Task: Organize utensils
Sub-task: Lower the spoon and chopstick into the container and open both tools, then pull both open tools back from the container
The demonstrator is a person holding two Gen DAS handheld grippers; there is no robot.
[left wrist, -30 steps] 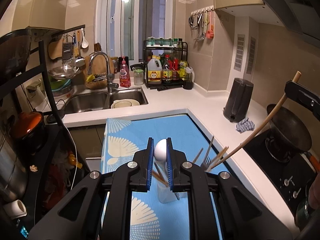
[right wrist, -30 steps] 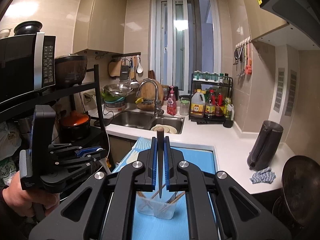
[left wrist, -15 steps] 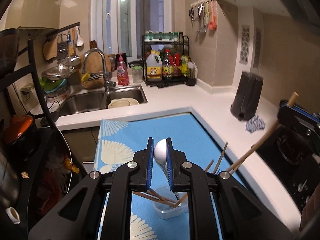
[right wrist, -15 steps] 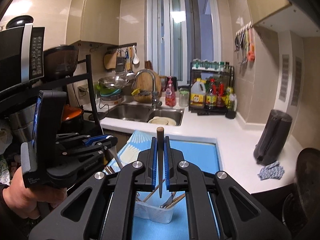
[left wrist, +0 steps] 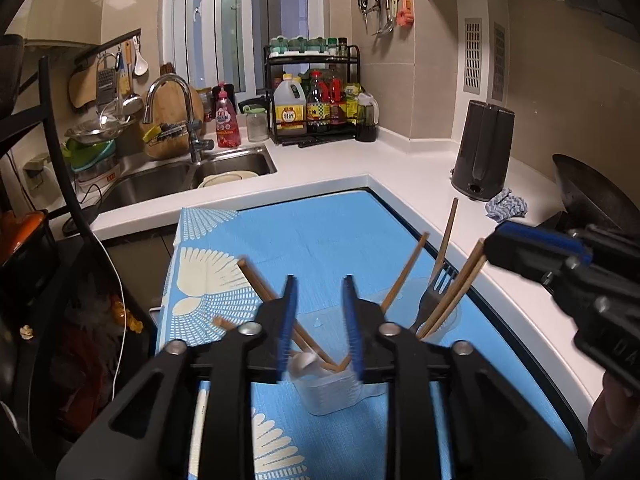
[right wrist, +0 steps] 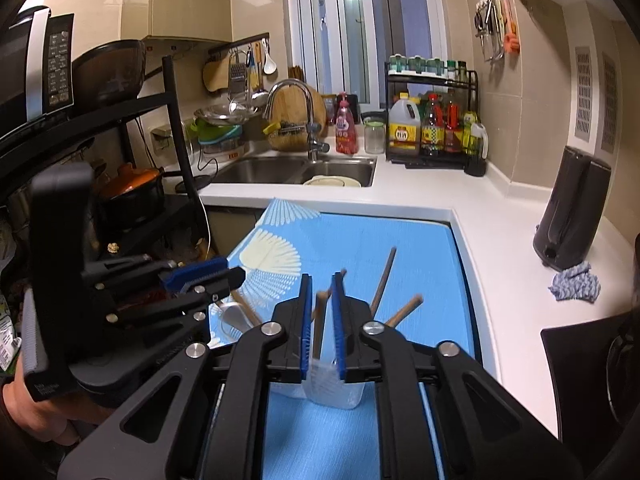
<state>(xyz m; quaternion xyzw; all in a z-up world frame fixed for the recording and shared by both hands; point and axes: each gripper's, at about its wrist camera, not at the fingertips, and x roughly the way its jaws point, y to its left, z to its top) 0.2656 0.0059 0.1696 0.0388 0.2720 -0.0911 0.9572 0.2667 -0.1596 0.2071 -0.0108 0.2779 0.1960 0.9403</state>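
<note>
Wooden chopstick [right wrist: 319, 330] stands near-upright between parted right hand-held gripper [right wrist: 321, 322]; left hand-held gripper [left wrist: 319, 322] released.

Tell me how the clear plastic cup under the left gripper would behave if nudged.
The clear plastic cup looks thin and light, so it would probably slide easily on the blue mat. The chopsticks lean far beyond its rim, so it may tip.
</note>
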